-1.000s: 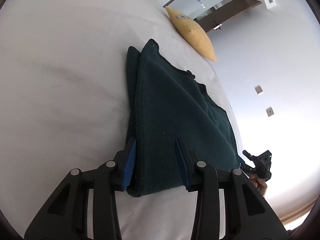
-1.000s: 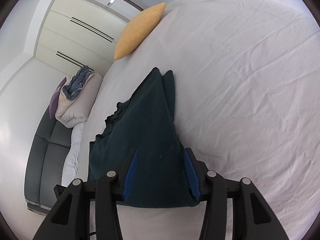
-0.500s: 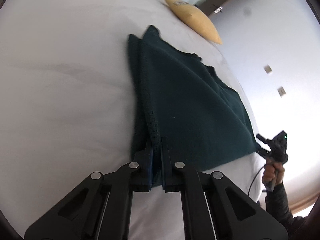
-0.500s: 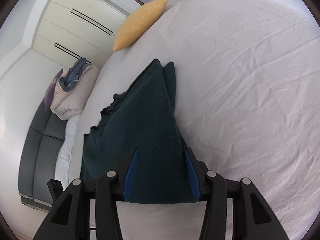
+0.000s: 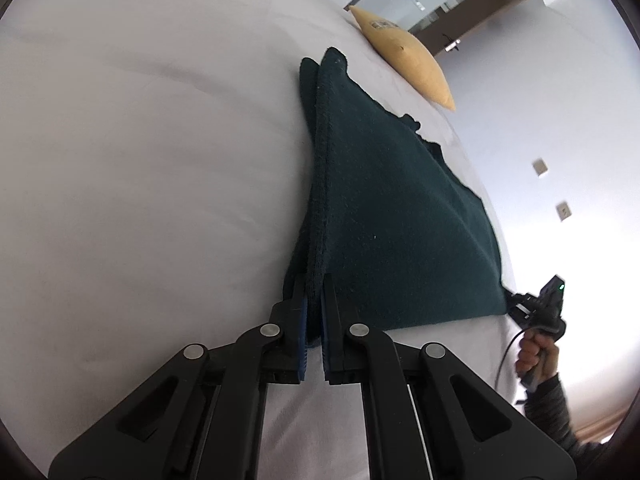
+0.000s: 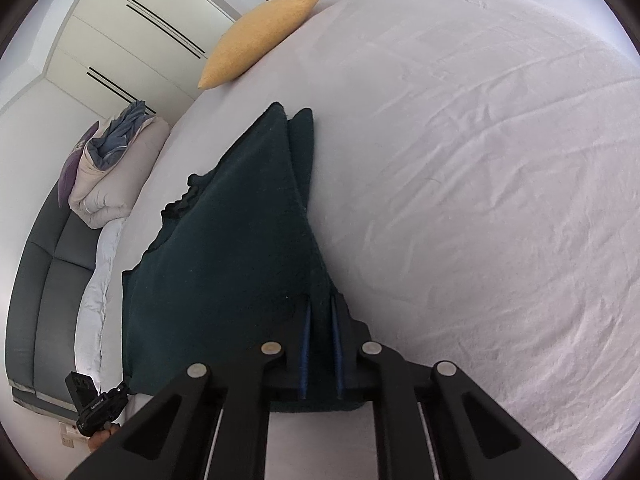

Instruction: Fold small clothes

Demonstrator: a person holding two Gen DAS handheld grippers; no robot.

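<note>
A dark green fleece garment (image 5: 392, 216) lies folded on the white bed, narrowing to a point toward the pillow. My left gripper (image 5: 314, 292) is shut on its near left corner, pinching the folded edge. In the right wrist view the same garment (image 6: 240, 240) fills the middle, and my right gripper (image 6: 320, 304) is shut on its near right corner, cloth bunched between the blue pads. The right gripper, in a hand, also shows in the left wrist view (image 5: 540, 308) at the garment's far corner. The left gripper also shows in the right wrist view (image 6: 96, 404), at the lower left.
A yellow pillow (image 5: 404, 60) (image 6: 260, 36) lies at the head of the bed beyond the garment. The white sheet (image 6: 480, 200) spreads wide to the right. A grey sofa (image 6: 44, 280) with piled bedding (image 6: 112, 172) stands left of the bed, wardrobes behind.
Both grippers were open astride the garment's near corners a second ago. The left closed on the cloth first; the right has now closed on it too.
</note>
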